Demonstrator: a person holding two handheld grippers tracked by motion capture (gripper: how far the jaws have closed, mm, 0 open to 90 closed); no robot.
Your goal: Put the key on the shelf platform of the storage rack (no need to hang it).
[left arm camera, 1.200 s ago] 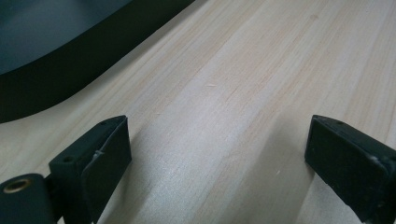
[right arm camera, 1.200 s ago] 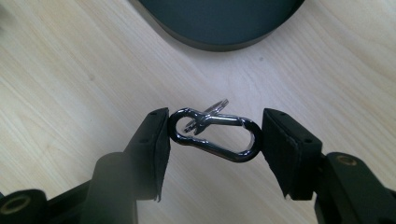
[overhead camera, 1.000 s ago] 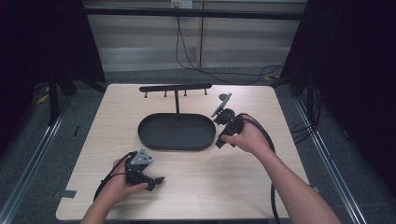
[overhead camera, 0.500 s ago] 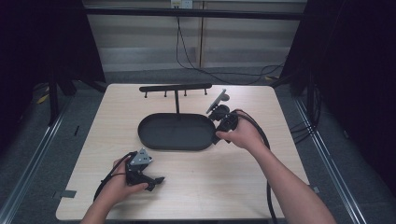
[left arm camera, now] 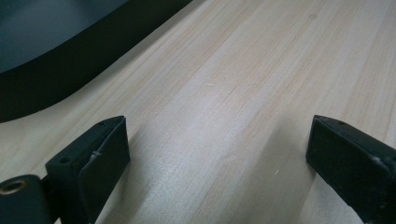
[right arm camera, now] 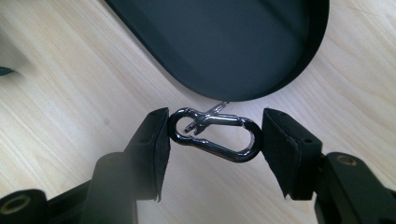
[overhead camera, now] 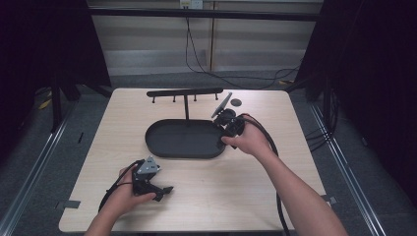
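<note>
The thing that matters here is the carabiner (right arm camera: 214,134), a small shiny metal snap hook. In the right gripper view it sits right between the jaws of the right gripper (right arm camera: 212,140), just off the rounded end of the black oval tray (right arm camera: 261,46), over the wooden table (right arm camera: 60,79). Its long axis runs jaw to jaw, so each pad meets a rounded end. Both pads look like they're touching those ends, so I'd call it a pinch, maybe a light one. Can't tell if it's lifted or lying on the wood.

In the high view the right gripper (overhead camera: 231,123) is at the tray's (overhead camera: 162,142) right end, close to the hook stand (overhead camera: 186,93) rising behind it. The left gripper (overhead camera: 150,183) rests well apart, out front of the tray, jaws spread wide over bare wood, holding nothing. So the right hand's the one on it.
</note>
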